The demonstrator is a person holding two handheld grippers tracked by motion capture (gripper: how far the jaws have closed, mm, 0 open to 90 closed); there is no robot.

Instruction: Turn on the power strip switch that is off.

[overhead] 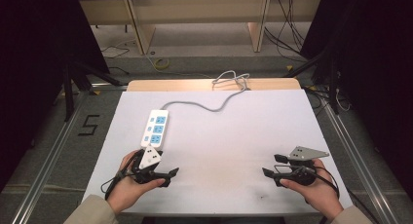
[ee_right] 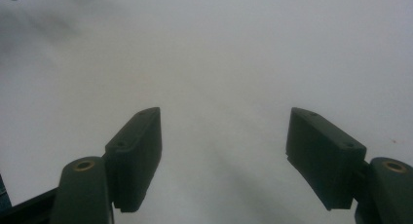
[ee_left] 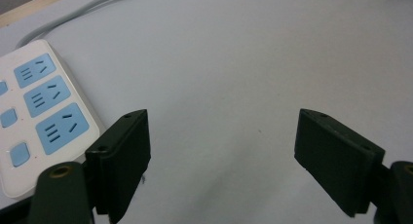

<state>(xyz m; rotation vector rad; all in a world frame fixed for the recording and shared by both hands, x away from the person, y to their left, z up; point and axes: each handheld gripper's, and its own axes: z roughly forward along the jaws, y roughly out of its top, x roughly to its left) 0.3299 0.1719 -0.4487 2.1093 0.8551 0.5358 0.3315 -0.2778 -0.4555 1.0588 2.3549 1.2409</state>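
Note:
A white power strip (overhead: 155, 128) with blue sockets lies on the white table top (overhead: 234, 136), left of centre. Its grey cord (overhead: 214, 107) runs to the table's back edge. My left gripper (overhead: 169, 176) sits just in front of the strip's near end, held low with its jaws pointing right and open, nothing between them. In the left gripper view the power strip (ee_left: 44, 117) lies to the left of the open gripper (ee_left: 221, 146). My right gripper (overhead: 271, 165) rests near the front right, jaws pointing left. The right gripper (ee_right: 224, 141) is open over bare table.
The cord ends in a loose coil (overhead: 233, 79) on a wooden board (overhead: 195, 84) at the table's back edge. Black stands (overhead: 68, 87) flank the table on both sides. On the floor lie a "5" mark (overhead: 88, 125) at the left and cables (overhead: 161, 63) behind.

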